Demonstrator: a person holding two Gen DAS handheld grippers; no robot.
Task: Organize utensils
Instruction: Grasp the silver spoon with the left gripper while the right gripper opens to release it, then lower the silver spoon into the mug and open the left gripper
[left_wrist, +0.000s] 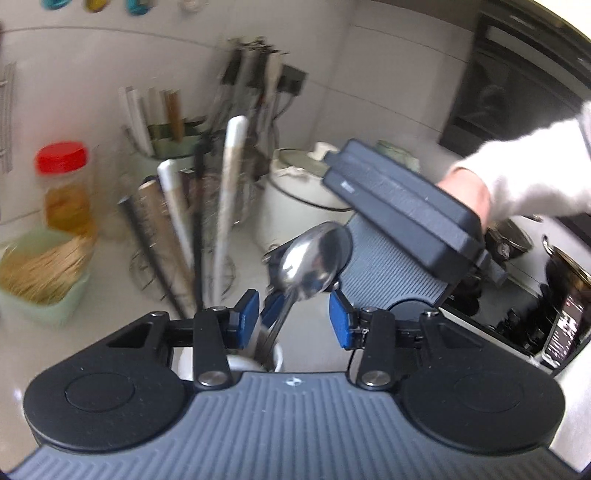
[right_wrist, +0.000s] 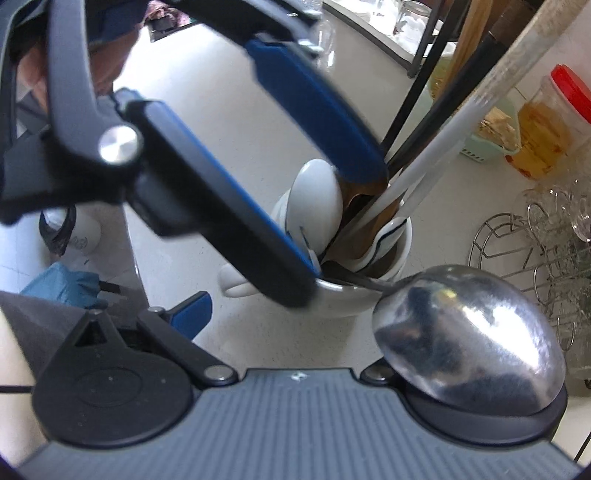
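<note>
A white ceramic utensil holder (right_wrist: 351, 299) stands on the pale counter with white spoons, chopsticks and wooden handles in it. A steel spoon (left_wrist: 314, 258) stands in it handle down, bowl up; its bowl fills the lower right of the right wrist view (right_wrist: 469, 332). My left gripper (left_wrist: 293, 314) is open, its blue pads on either side of the spoon's neck without touching, right above the holder (left_wrist: 255, 362). My right gripper (left_wrist: 291, 291) faces it from the far side; its blue pads flank the spoon's neck. In the right wrist view only its left finger (right_wrist: 192, 314) shows; the left gripper's fingers (right_wrist: 314, 110) hang over the holder.
A red-lidded jar (left_wrist: 64, 184) and a green basket of sticks (left_wrist: 40, 280) stand at the left. A wire rack with long utensils (left_wrist: 207, 206) and a white rice cooker (left_wrist: 299, 199) stand behind. A stove with pots (left_wrist: 554, 295) is at the right. A wire glass rack (right_wrist: 535, 251) stands beside the holder.
</note>
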